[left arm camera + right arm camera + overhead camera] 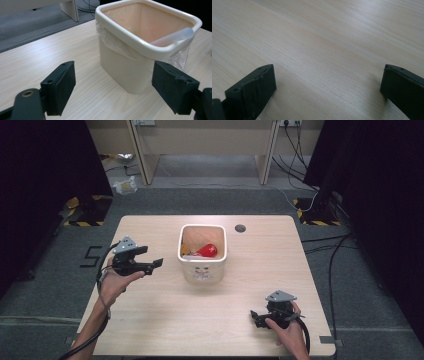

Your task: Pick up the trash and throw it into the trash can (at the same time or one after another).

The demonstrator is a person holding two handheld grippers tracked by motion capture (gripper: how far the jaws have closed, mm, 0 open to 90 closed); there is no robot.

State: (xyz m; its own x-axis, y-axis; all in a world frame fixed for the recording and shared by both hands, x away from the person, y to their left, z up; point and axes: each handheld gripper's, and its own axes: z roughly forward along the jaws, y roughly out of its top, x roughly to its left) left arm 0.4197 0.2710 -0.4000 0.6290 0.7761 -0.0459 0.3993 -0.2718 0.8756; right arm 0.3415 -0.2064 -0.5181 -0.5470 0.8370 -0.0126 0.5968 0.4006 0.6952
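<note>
A cream square bin (202,270) with a clear plastic liner stands mid-table; a red object (208,250) and something orange lie inside it. In the left gripper view the bin (120,67) is close ahead, with a pale translucent tube (172,37) resting over its rim. My left gripper (152,262) is held above the table left of the bin, open, with nothing between its jaws (113,90). My right gripper (254,317) rests low near the front right of the table, open over bare wood (328,82).
The light wooden table (165,315) has a round cable hole (240,228) behind the bin. Grey floor surrounds it, with cables at the right, a desk frame (205,150) at the back and yellow-black floor markings on both sides.
</note>
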